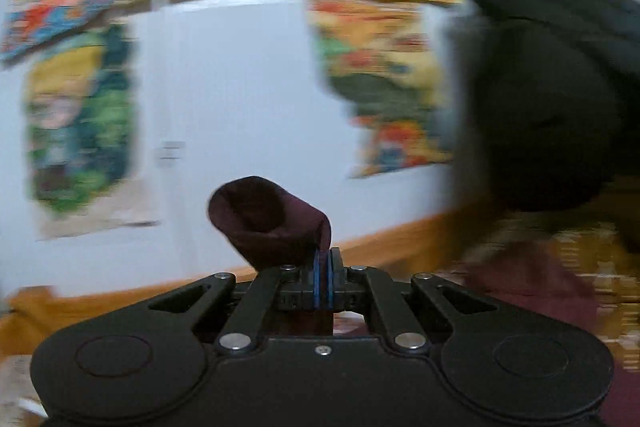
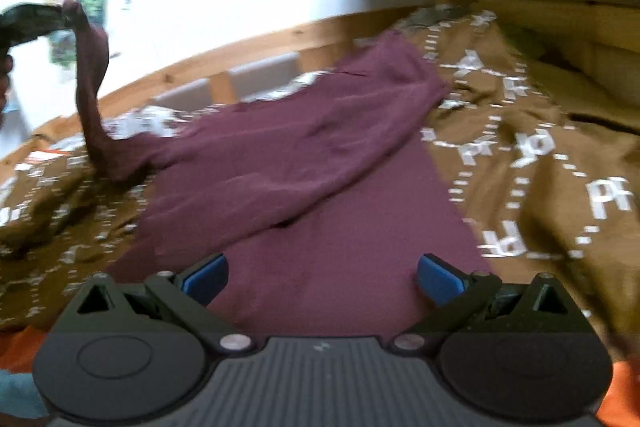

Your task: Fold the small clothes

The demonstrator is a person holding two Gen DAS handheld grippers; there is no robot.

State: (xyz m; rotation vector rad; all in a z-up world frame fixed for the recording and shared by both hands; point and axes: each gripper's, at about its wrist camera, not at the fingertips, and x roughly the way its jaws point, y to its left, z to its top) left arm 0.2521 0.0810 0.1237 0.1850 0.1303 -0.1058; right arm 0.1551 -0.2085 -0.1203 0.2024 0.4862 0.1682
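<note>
Pinching one end of the maroon garment w/ my left tongs, pads fully closed on just a thin bit of cloth, I've got that end raised at the far left while the rest lies spread on the brown patterned bedspread; my right tongs hang wide open over its near part, gripping nothing. Risk imo: such a small bite could slip out if I pull fast, dropping the end in a heap. W/ nothing pinning the near part, the whole piece could drag sideways & bunch vs folding clean.
</note>
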